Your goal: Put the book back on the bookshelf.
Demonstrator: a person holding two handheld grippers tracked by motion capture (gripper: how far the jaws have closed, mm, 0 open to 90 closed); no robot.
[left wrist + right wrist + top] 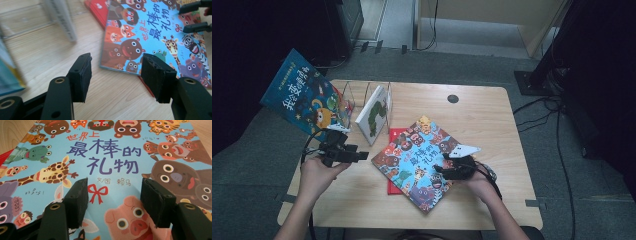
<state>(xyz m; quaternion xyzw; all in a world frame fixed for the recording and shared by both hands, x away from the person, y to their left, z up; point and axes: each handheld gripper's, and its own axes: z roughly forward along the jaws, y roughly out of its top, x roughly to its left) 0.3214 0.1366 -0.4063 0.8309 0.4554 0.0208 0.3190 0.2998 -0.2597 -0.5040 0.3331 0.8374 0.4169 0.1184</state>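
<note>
Dark room, grey floor, and a pale wooden table (pixel 482 115) in the middle with a person's two hands coming in over its near edge. Left claw (pixel 115 75) hangs just off the table, jaws apart with nothing between them; ahead of its tips lies the corner of the animal book (pixel 419 160), flat on the wood, a red book (pixel 96 10) peeking out beneath it. To that claw's left, a white book (pixel 374 112) stands in a clear rack (pixel 349 95), and a blue book (pixel 304 92) leans at the rack's outer side. Right claw (pixel 113 195) sits low over the animal book's cover, jaws spread wide and gripping nothing; the red bow and the pink pig lie right between and below its pads (pixel 155 202).
</note>
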